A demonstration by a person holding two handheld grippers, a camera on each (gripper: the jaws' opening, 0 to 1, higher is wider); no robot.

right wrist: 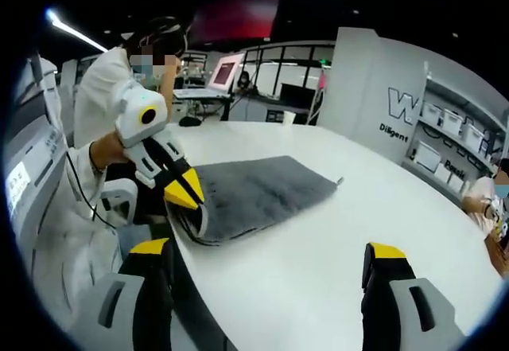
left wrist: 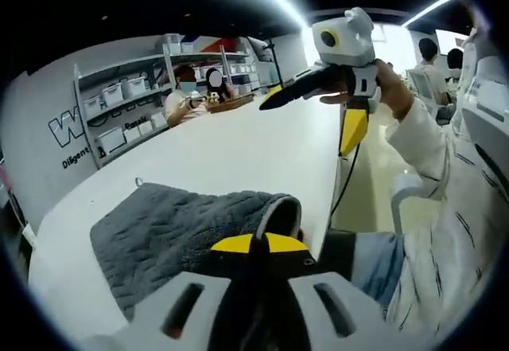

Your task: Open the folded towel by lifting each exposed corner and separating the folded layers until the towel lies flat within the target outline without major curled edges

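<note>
Left gripper point(left wrist: 260, 243): mine, jaws clamped on grey towel point(left wrist: 171, 235) edge. Right gripper point(right wrist: 270, 257): jaws apart, raised above white table point(right wrist: 318, 232).

The towel point(left wrist: 171, 235) is dark grey with a ribbed, wavy pile, and lies on a plain white tabletop point(left wrist: 238, 148). The left claw point(left wrist: 258, 243) has black jaws capped with yellow tips and a pale grey-white body; in the right gripper view it point(right wrist: 189, 196) shows the same yellow tips and a yellow-ringed lens. The right claw point(right wrist: 270, 259) is black with yellow tips too. The person's sleeve point(left wrist: 421, 140) is white. The far wall point(left wrist: 48, 120) is white with dark lettering, beside shelves point(left wrist: 127, 104) of white bins.
</note>
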